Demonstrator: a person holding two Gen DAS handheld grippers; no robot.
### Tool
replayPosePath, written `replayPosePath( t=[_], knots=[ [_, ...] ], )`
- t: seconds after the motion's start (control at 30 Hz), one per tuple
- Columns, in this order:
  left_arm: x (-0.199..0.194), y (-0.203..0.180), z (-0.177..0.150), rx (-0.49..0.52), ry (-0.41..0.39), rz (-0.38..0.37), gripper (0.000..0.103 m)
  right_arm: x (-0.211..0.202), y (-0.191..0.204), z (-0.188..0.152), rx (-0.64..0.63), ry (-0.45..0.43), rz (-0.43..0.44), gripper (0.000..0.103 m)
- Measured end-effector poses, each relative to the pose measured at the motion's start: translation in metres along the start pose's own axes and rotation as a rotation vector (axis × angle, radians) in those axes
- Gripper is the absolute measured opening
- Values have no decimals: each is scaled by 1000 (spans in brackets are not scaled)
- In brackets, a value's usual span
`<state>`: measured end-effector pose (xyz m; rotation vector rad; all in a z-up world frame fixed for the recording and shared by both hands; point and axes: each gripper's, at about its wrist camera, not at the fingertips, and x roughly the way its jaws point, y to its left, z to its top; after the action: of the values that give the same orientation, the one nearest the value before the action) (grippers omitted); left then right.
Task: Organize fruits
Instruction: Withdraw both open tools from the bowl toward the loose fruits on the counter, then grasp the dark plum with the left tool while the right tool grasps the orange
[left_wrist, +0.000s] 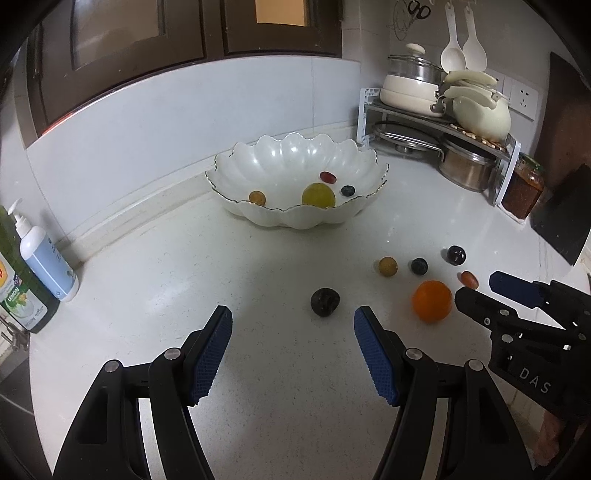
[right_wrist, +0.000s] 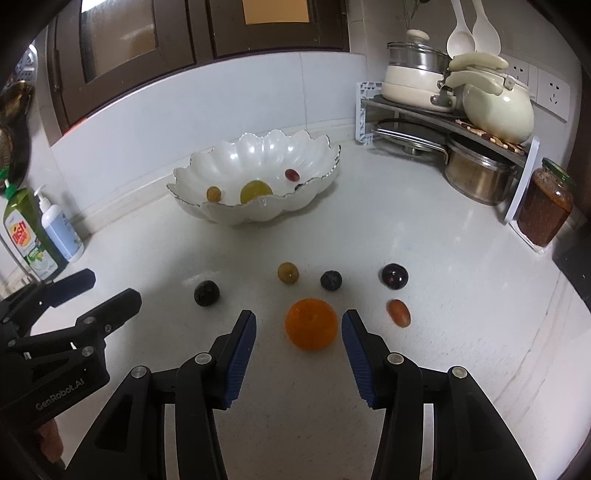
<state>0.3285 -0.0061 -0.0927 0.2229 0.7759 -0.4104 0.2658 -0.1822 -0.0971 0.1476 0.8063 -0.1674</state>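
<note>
Holding four fruits, scalloped white bowl (left_wrist: 258, 162)

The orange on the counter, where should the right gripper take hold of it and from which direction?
Grip the orange across its widest middle, coming straight forward and low from the near side. It is round with no handle, and it already sits between the open fingers of the right gripper, clear of the small red fruit.

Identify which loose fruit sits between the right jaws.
The round orange citrus fruit: largest and only bright orange piece on the white countertop; the other five lie beyond.
</note>
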Motion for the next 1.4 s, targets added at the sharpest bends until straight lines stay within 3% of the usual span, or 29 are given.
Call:
replayPosePath(
  t=[0.43,0.97,1.13,1.4],
  knots=[
    [34,-10,-9,70,18,-1,68,24,-1,-10,-24,36,-45,50],
    [76,-23,-9,81,69,-19,67,58,-10,-15,23,93,-19,50],
    [86,-26,-7,70,82,-22,63,63,-12,-14,26,95,-11,50],
    [99,-27,-1,41,96,-26,46,71,-13,-9,19,91,9,50]
  ],
)
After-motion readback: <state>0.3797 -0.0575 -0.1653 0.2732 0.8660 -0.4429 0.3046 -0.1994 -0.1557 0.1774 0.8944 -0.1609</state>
